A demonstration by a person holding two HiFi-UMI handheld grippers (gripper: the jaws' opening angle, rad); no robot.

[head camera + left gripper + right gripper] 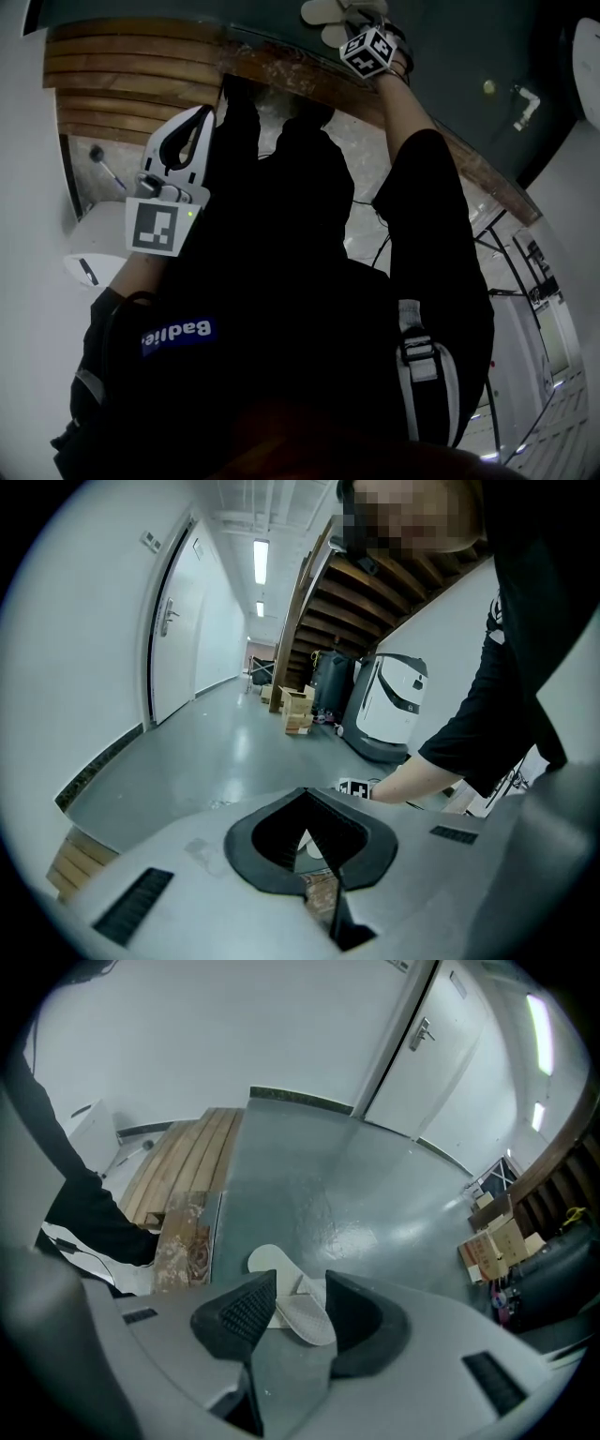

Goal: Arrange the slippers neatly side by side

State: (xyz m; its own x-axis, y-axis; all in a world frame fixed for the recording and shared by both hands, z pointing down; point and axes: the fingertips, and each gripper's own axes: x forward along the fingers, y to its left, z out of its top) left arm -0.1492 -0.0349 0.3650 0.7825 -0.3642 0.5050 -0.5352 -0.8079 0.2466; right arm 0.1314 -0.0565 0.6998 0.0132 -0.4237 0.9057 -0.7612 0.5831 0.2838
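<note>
Two flat white slippers lie overlapped on the grey-green floor. In the right gripper view, the nearer slipper (305, 1321) sits between the pads of my right gripper (302, 1279), which are shut on its edges. It crosses over the farther slipper (265, 1262). At the top of the head view, the pair (328, 11) shows just beyond the right gripper (364, 21). My left gripper (204, 112) is held up at the left, away from the slippers. Its fingertips meet with nothing between them (306, 791).
A slatted wooden platform (183, 1162) and a worn brown strip (187, 1241) border the floor to the left of the slippers. A door (441, 1063) and cardboard boxes (497, 1237) stand farther off. A white machine (394, 705) stands under the staircase (356, 592).
</note>
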